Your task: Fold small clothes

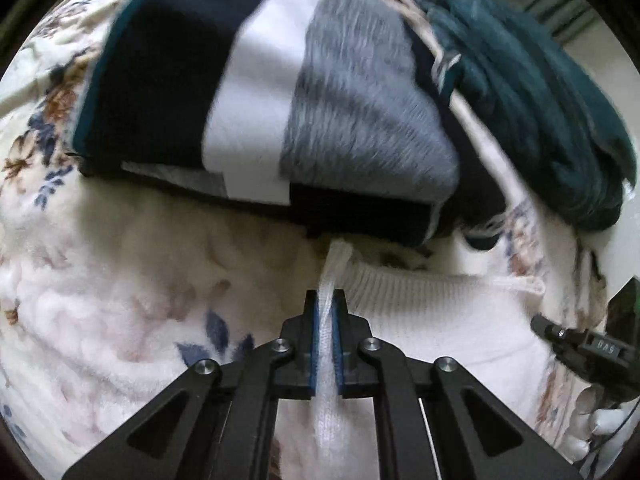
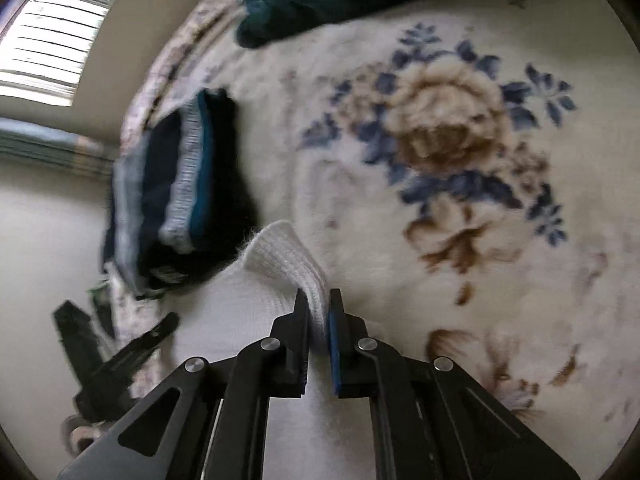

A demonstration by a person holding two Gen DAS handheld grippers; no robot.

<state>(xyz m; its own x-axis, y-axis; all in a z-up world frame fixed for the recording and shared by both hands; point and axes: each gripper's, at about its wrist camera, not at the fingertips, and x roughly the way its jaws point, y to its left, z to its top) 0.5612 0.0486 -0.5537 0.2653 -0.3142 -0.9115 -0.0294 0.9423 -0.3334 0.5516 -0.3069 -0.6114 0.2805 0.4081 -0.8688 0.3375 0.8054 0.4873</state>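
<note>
A white ribbed knit garment [image 1: 420,304] lies on a cream floral blanket [image 1: 120,280]. My left gripper [image 1: 326,300] is shut on a pinched edge of it. In the right wrist view my right gripper [image 2: 318,304] is shut on another ribbed edge of the same white garment [image 2: 280,256], lifting it into a fold. The other gripper shows at the right edge of the left wrist view [image 1: 580,340] and at the lower left of the right wrist view [image 2: 120,360].
A folded stack of navy, white and grey clothes [image 1: 260,100] lies just beyond the white garment; it also shows in the right wrist view [image 2: 180,192]. A crumpled dark teal garment [image 1: 540,92] lies at the back. A window [image 2: 52,40] is at the upper left.
</note>
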